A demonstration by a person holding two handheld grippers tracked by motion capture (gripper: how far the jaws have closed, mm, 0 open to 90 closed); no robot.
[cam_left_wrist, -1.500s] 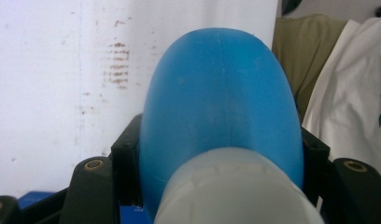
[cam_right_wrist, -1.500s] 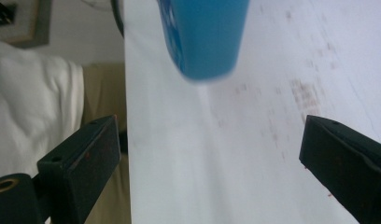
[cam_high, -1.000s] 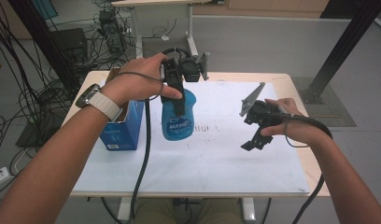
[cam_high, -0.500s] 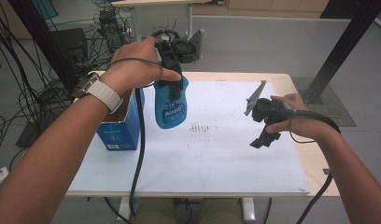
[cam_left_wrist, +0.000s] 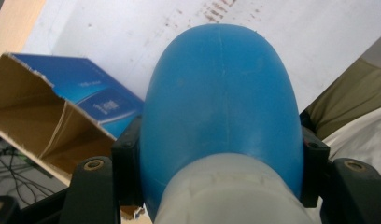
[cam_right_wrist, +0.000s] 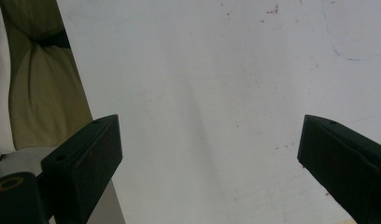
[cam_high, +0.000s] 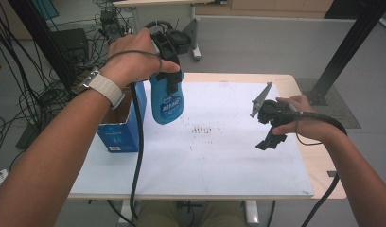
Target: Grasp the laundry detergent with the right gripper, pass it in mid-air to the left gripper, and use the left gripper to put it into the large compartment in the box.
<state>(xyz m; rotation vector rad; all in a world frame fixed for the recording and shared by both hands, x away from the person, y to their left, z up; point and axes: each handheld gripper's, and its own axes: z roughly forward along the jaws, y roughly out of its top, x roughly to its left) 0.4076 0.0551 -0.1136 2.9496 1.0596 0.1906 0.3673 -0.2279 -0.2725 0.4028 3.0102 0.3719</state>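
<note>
- The left gripper (cam_high: 168,71), upper left of the high view, grasps the blue bottle (cam_high: 166,101) in its jaws, beside the blue box (cam_high: 119,135).
- The right gripper (cam_high: 271,130), at right, hovers over the worktop (cam_high: 238,156), jaws released.

Blue bottle (cam_high: 166,101) (white-capped) hangs upright in the air beside the box (cam_high: 119,130).

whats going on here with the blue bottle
A person holds a tool in each hand at a table. The left tool is shut on a blue bottle, lifted clear of the white sheet beside an open blue carton. The right tool hangs open and empty over the sheet.
</note>
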